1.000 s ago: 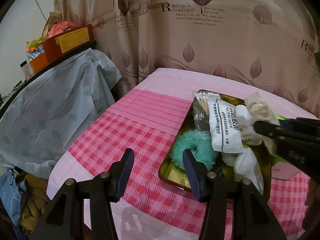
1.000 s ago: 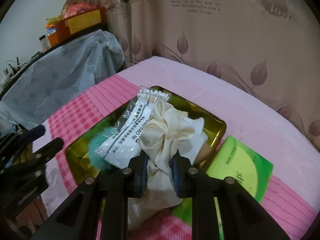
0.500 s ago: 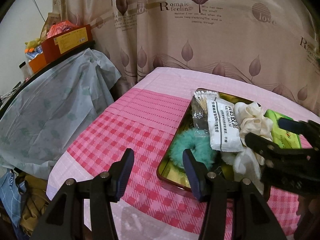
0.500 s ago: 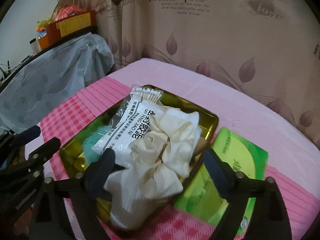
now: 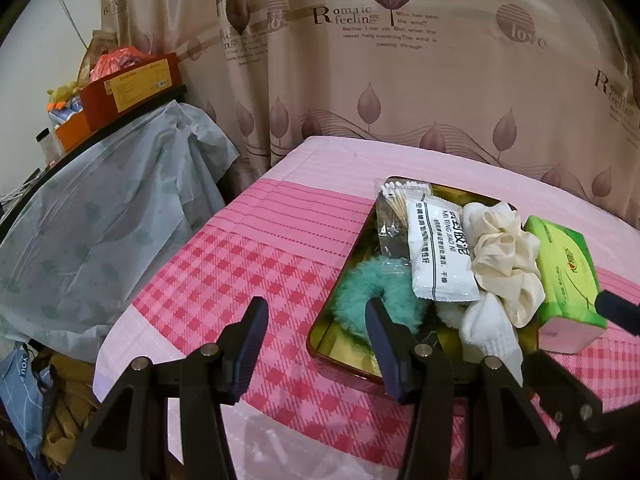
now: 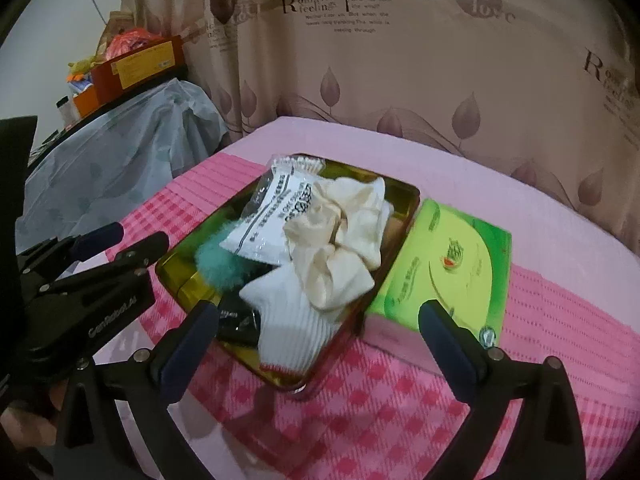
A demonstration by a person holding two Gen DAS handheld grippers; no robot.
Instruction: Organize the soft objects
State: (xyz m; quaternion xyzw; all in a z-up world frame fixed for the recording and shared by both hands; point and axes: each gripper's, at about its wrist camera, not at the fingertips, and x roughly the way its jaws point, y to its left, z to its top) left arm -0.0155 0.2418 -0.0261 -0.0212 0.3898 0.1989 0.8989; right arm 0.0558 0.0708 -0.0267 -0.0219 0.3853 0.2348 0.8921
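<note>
Black-framed and blue-padded, the left gripper hangs with jaws wide and nothing between them, near the left end of the shallow gold metal tin on the pink checked counter. Rightward, the cream satin scrunchie that was pinched a second ago now lies loose in the tin on the white ribbed sock; the right gripper has just been opening, jaws spread wide, empty. That item looks placed; judging by position, the green tissue pack beside the tin remains outside. Only the left view shows the cotton swabs; only the right shows a small black object under the sock.
</note>
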